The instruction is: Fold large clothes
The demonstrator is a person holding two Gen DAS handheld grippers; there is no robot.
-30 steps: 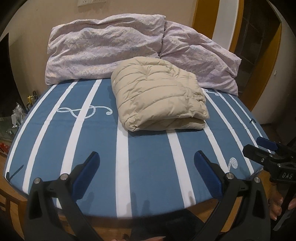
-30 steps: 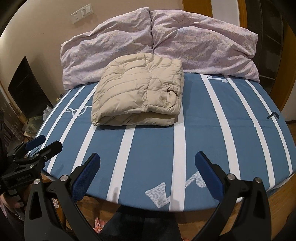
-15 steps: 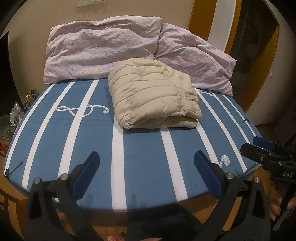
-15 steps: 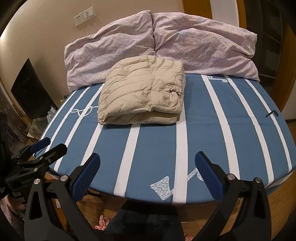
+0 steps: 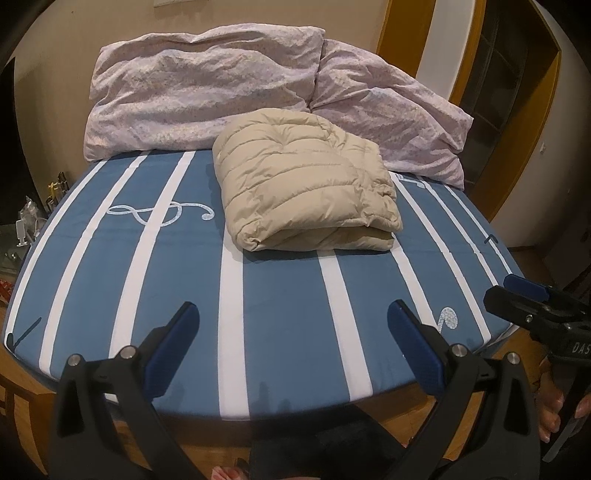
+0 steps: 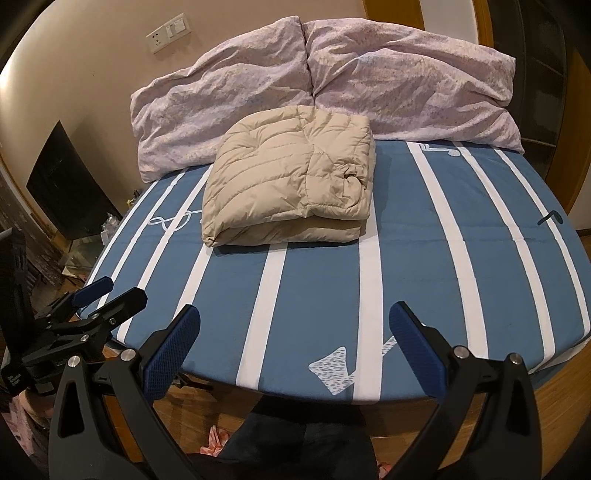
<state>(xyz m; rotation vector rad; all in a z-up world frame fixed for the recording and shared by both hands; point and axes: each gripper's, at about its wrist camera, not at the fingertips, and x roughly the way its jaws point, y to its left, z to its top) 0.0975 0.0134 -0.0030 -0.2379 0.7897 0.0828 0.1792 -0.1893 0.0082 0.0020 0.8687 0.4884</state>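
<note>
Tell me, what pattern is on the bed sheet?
Blue bed sheet with white stripes and music symbols; right wrist view shows it best.

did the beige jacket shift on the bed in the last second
No. The folded beige jacket lies against the same pillows and white stripes of the bed; only the cameras drew back.

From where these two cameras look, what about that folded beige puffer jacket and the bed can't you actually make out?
- Beige puffer jacket: its inner layers, zipper and sleeves are tucked inside the fold in both views.
- Lilac pillows: their lower edge sits behind the jacket.
- Striped bed sheet: its near edge is covered by the left claw and the right claw.
- Wall socket plate: too small to read in the right view, cropped in the left view.
</note>
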